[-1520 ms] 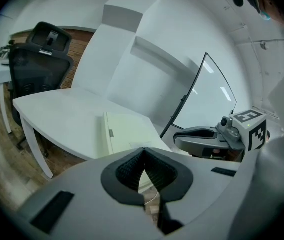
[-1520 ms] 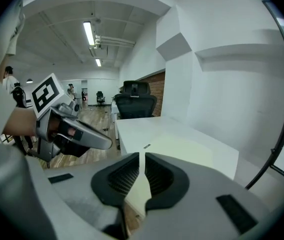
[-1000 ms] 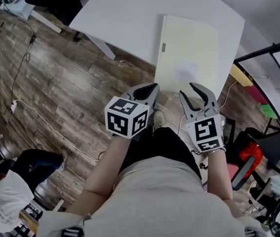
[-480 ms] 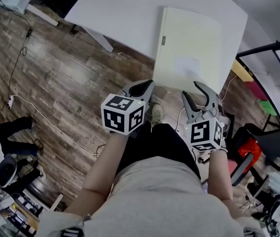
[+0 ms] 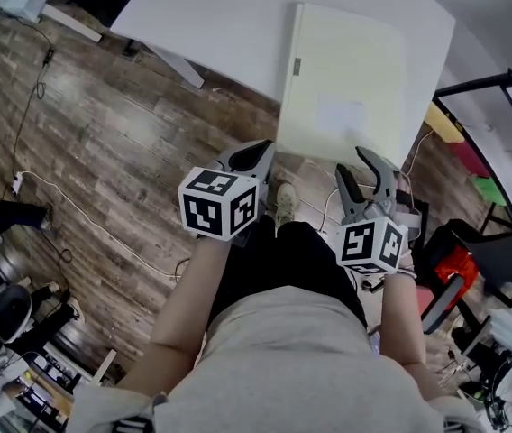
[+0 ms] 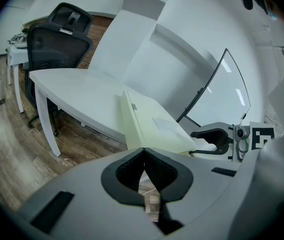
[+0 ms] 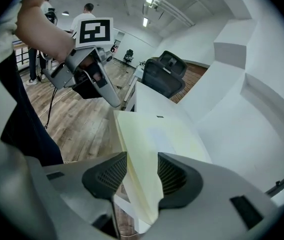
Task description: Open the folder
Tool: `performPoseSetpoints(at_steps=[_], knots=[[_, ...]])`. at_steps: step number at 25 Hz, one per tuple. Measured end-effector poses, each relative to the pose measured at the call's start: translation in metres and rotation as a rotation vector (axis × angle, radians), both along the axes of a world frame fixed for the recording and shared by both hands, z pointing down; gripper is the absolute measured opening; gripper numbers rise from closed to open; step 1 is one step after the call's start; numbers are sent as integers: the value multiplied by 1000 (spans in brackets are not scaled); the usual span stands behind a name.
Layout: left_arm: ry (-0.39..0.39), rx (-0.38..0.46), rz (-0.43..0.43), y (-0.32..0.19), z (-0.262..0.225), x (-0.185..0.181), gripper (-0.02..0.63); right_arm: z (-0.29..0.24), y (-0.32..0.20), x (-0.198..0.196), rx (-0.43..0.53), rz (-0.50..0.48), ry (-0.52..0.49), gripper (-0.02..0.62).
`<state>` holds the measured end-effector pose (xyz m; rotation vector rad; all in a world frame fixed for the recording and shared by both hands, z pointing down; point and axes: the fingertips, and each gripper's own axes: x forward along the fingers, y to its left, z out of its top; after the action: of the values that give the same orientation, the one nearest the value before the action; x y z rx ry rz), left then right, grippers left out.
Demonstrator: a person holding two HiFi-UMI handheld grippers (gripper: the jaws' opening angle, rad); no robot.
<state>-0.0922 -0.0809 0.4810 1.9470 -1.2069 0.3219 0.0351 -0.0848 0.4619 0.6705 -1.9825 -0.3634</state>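
A pale yellow folder lies closed on the white table, with its near edge at the table's front. My left gripper hovers just short of the folder's near left corner, its jaws shut with nothing in them. My right gripper is at the near right edge and its jaws have just been opening. The folder's near corner shows through the gap between them, and the pads do not press on it. The folder is also in the left gripper view.
A black office chair stands behind the table's far side. Cables run over the wooden floor at the left. A black stand and red gear crowd the right. People stand far back in the room.
Both grippers have sunk a little toward the table's front edge. The right gripper has rolled and its jaws stand wider. The left jaws stay shut.
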Motion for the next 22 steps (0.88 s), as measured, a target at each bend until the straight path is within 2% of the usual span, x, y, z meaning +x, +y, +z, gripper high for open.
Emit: performPoseSetpoints(at_steps=[14, 19, 22], knots=[[13, -29, 19, -1, 10, 0, 18, 3, -3, 0, 83, -43, 106, 186], [18, -40, 26, -1, 14, 0, 18, 5, -1, -1, 134, -104, 198, 187], [19, -46, 32, 0, 16, 0, 18, 4, -2, -4, 165, -130, 213, 187]])
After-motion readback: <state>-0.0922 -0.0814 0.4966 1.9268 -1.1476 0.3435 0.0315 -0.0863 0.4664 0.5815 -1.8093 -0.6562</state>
